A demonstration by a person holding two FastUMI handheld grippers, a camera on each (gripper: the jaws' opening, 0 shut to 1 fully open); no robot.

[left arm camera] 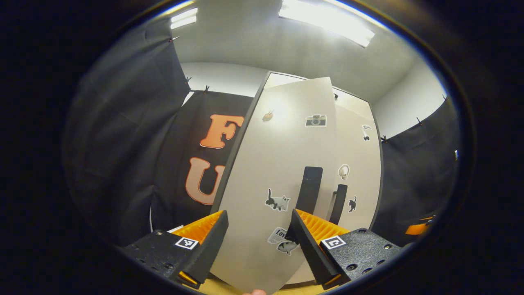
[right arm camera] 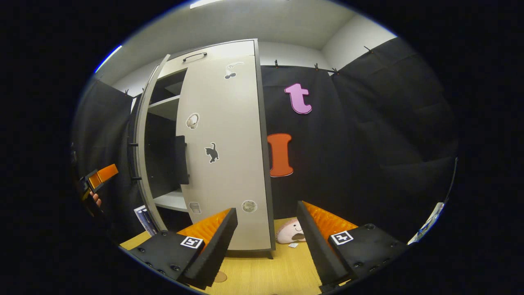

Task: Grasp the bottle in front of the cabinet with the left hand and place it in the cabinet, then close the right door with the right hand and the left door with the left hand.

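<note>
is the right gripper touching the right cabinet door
Apart. In the right gripper view the right gripper hangs open with bare floor between its fingers and the right door standing farther back.

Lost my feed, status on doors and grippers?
Left gripper open, facing left door, still ajar. Right gripper open, empty. Right door shut. Nothing blocking.

A pink plush toy lies on the wooden floor beside a small white tag, under bright ceiling lights.
</note>
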